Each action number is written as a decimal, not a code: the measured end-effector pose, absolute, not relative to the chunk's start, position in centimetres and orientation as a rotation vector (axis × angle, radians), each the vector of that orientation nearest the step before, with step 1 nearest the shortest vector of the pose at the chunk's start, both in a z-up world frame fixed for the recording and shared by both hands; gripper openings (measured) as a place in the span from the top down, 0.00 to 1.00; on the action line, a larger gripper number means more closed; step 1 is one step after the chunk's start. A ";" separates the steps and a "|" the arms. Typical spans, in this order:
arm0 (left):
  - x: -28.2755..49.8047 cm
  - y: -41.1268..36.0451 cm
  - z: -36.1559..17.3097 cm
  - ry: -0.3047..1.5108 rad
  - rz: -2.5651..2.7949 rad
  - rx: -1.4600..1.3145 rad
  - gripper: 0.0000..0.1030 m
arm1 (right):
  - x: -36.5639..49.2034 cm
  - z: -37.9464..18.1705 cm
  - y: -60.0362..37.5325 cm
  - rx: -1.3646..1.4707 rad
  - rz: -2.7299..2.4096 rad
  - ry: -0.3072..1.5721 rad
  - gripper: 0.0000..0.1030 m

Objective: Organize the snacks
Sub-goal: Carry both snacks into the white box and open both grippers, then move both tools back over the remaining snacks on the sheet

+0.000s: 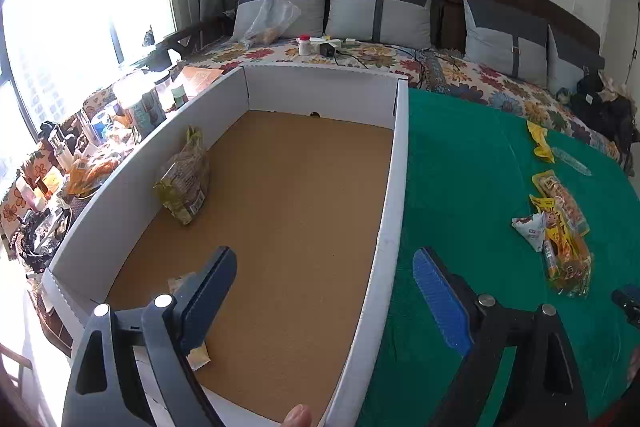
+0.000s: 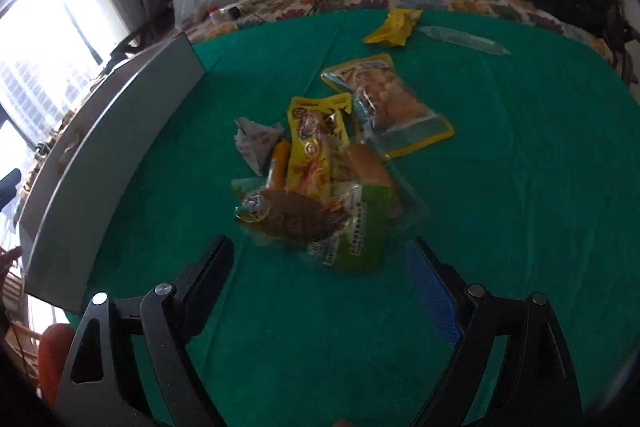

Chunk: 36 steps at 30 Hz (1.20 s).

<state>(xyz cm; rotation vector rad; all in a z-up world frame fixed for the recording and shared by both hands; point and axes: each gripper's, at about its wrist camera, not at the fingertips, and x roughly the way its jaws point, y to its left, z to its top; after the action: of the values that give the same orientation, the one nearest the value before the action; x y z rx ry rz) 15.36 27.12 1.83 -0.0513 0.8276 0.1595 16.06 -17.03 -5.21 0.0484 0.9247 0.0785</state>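
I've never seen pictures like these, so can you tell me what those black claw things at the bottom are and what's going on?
Those are grabbing tools, one in each of a person's hands. A small camera sits on each tool and looks out along its two fingers, so you get one picture from each hand.

The left gripper is open and holds nothing. It hangs over the edge of a white cardboard box, where one snack bag leans on the side wall and another packet lies by a finger.

The right gripper is open and empty too. Ahead of it a pile of snack packets lies on the green cloth spread over a bed. The job is tidying the snacks.
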 end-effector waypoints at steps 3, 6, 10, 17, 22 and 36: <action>17.4 24.8 -0.7 0.924 0.168 0.012 0.14 | 12.8 -5.7 -25.0 0.029 -0.057 0.855 0.13; 16.8 22.4 -1.6 0.920 0.203 0.119 0.14 | 10.4 -5.3 -29.7 0.031 -0.138 0.806 0.13; 15.8 20.7 -1.2 0.908 0.223 0.074 0.14 | 11.6 -3.8 -32.9 0.223 -0.169 0.756 0.13; 12.9 17.6 -1.4 0.904 0.225 0.108 0.13 | 12.2 -4.4 -31.2 0.163 -0.137 0.792 0.13; 13.4 17.7 -1.5 0.937 0.242 0.083 0.13 | 12.2 -5.2 -31.3 0.100 -0.167 0.848 0.13; 8.1 10.6 6.9 0.559 0.236 0.180 0.02 | 12.2 -5.3 -30.6 0.007 -0.159 0.869 0.13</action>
<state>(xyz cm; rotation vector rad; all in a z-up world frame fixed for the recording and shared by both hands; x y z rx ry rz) 8.08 10.64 6.85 0.1798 0.5592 0.2361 12.19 -30.59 -5.26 0.0068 0.8693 -0.1592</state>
